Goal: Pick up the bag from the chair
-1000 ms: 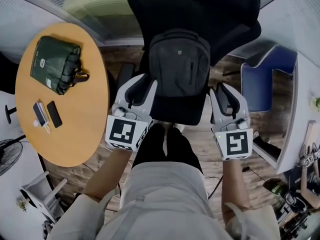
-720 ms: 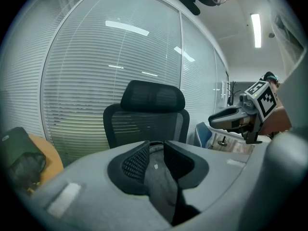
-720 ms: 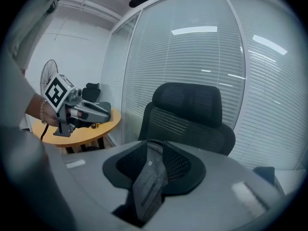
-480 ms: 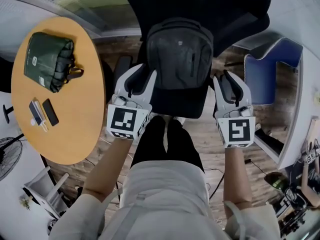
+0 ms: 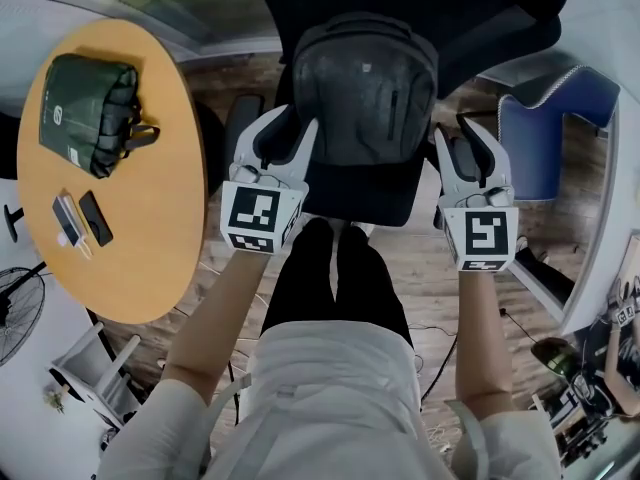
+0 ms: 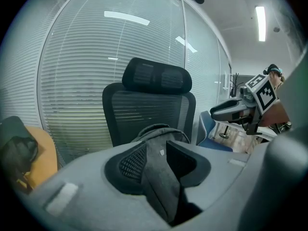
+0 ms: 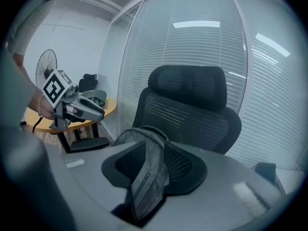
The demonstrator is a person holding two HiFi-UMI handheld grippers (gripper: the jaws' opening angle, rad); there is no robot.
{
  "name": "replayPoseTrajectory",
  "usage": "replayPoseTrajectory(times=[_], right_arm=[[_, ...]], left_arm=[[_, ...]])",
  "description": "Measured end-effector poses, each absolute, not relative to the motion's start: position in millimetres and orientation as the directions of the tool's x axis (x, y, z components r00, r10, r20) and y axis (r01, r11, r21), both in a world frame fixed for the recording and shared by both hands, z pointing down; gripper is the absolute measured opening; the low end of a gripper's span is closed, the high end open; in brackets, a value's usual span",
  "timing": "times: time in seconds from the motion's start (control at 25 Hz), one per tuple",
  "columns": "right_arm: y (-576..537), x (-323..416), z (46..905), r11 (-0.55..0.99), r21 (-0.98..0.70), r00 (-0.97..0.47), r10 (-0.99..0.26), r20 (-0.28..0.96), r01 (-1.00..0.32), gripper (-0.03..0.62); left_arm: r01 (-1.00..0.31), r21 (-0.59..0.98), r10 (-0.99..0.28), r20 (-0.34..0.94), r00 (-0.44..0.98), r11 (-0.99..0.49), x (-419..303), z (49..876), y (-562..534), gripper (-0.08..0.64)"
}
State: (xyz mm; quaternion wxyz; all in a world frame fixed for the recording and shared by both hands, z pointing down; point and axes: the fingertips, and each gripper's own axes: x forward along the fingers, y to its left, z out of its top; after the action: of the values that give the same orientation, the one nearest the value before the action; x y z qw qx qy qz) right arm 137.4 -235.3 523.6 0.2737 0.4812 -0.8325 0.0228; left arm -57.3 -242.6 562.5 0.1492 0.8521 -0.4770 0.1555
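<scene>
The grey backpack stands on the office chair seat, soft and likely light. The left gripper and right gripper flank it. Their fingers are half-spread and have just been opening, its sides in their gaps, unpinched. Its top loop looks the surest hold.

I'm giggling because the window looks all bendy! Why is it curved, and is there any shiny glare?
Left gripper view: the wide-angle lens bows the blinds and blackens the corners; light streaks glare across them. Right gripper view: same bowing, same dark corners, the chair looks sharp. Head view: soft even light, the table without glare.
</scene>
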Motion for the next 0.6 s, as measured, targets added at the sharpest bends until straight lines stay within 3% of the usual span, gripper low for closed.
replayPoseTrajectory(times=[0.6], right_arm=[[-257, 154, 589, 0.513, 0.189, -0.351, -0.770, 0.533, -0.837, 0.147]], left_arm=[[-0.875, 0.110, -0.755, 0.461, 0.465, -0.472, -61, 620, -265, 0.164]])
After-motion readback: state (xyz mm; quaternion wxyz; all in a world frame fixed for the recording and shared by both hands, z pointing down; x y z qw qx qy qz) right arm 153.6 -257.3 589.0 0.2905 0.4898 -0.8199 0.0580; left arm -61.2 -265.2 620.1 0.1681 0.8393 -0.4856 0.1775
